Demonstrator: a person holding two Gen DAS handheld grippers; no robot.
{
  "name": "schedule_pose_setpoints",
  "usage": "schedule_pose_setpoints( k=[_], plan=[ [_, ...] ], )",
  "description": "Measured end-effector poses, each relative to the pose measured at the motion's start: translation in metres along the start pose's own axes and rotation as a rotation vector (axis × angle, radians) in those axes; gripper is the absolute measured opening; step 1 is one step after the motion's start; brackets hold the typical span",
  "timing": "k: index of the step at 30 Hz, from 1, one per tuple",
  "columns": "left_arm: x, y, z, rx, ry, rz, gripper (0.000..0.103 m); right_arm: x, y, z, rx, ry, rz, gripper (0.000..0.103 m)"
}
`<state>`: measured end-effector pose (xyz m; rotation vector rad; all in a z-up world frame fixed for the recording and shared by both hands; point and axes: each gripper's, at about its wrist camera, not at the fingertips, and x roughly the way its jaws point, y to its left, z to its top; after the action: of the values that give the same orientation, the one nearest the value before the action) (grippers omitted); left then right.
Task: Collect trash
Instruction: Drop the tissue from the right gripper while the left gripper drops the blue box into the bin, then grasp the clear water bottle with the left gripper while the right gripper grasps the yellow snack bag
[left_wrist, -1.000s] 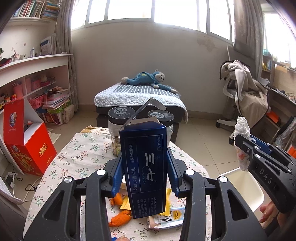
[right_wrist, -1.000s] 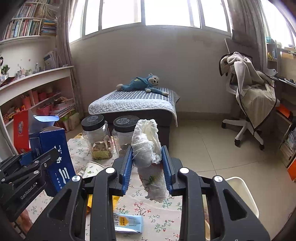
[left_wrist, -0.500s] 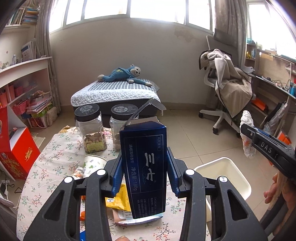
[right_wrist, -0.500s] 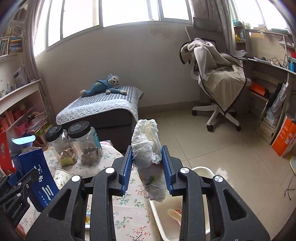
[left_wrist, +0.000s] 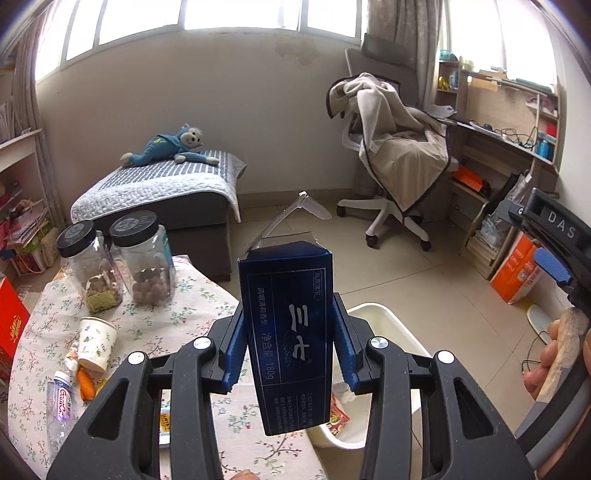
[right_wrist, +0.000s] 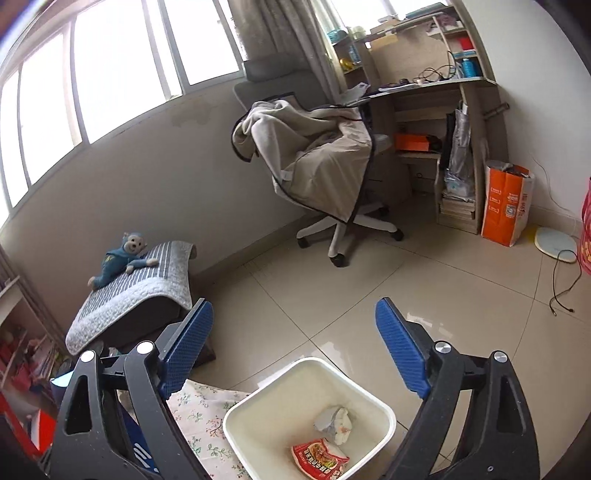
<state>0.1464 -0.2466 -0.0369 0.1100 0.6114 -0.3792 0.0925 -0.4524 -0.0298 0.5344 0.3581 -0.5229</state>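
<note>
My left gripper (left_wrist: 290, 343) pinches the dark blue carton (left_wrist: 286, 332) between its blue pads, dead centre of the left wrist view; the carton stands nearly upright, its torn top flap sticking up toward the middle of the frame. Behind and below it, lower right of centre, the white bin (left_wrist: 384, 321) peeks out from beside the floral-cloth table (left_wrist: 199, 295). On that cloth at lower left I see a paper cup (left_wrist: 96, 343) lying near a small plastic bottle (left_wrist: 61, 400) and an orange scrap (left_wrist: 86, 384), with two black-lidded jars (left_wrist: 118, 262) standing further up the frame.

Over in the right wrist view, my right gripper (right_wrist: 293, 350) has just been opening and now its jaws stand spread wide with nothing between them. Straight below the gap, at bottom centre, the bin (right_wrist: 373, 398) sits on the tiled floor, touching the table's edge (right_wrist: 199, 410). Inside it lie the crumpled white wad (right_wrist: 338, 424) and, just in front of it, a red snack wrapper (right_wrist: 317, 456). At the right edge of the left view, part of the right gripper (left_wrist: 554, 251) shows, with my hand (left_wrist: 554, 358) beneath it.
</note>
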Motion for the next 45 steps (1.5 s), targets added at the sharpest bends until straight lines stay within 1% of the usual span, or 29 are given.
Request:
schedule_pose_setpoints(
  k=[2,8,9,10,11,12,13,14,16,18,22,26,31,34,37,45],
  plan=[
    [0.003,-0.016,0.002,0.019,0.002,-0.016,0.042,-0.001,-0.014,0.006,0.033,-0.016,-0.022,0.09],
    [0.017,-0.06,0.011,0.062,0.021,-0.071,0.042,-0.01,-0.044,0.015,0.066,-0.055,-0.078,0.092],
    [0.02,-0.066,0.011,0.07,0.028,-0.083,0.045,-0.011,-0.047,0.016,0.071,-0.062,-0.086,0.093],
    [0.023,-0.072,0.012,0.076,0.033,-0.094,0.053,-0.013,-0.051,0.016,0.078,-0.07,-0.094,0.095],
    [0.024,-0.076,0.013,0.078,0.036,-0.098,0.057,-0.014,-0.054,0.017,0.083,-0.076,-0.098,0.095],
    [0.024,-0.079,0.014,0.079,0.035,-0.095,0.064,-0.016,-0.057,0.018,0.085,-0.078,-0.101,0.096],
    [0.023,-0.08,0.014,0.08,0.031,-0.093,0.068,-0.016,-0.057,0.017,0.083,-0.079,-0.108,0.096],
    [0.021,-0.082,0.014,0.084,0.026,-0.092,0.069,-0.017,-0.058,0.017,0.078,-0.081,-0.116,0.096],
    [0.017,-0.08,0.013,0.094,0.014,-0.073,0.077,-0.016,-0.057,0.017,0.068,-0.077,-0.128,0.096],
    [0.013,-0.077,0.013,0.105,-0.004,-0.04,0.078,-0.017,-0.053,0.015,0.061,-0.068,-0.129,0.096],
    [0.004,-0.061,0.016,0.084,-0.027,0.016,0.084,-0.017,-0.038,0.009,0.008,-0.055,-0.144,0.096],
    [-0.012,-0.041,0.022,0.052,-0.081,0.084,0.09,-0.016,-0.015,0.001,-0.077,-0.04,-0.179,0.096],
    [-0.031,-0.011,0.027,0.004,-0.124,0.162,0.095,-0.026,0.018,-0.014,-0.166,-0.074,-0.177,0.096],
    [-0.039,0.009,0.025,-0.029,-0.14,0.212,0.095,-0.034,0.04,-0.024,-0.217,-0.094,-0.152,0.096],
    [-0.046,0.032,0.022,-0.06,-0.146,0.255,0.096,-0.039,0.061,-0.036,-0.282,-0.09,-0.121,0.096],
    [-0.051,0.093,0.006,-0.114,-0.104,0.346,0.096,-0.045,0.118,-0.067,-0.407,-0.047,-0.029,0.096]
  ],
)
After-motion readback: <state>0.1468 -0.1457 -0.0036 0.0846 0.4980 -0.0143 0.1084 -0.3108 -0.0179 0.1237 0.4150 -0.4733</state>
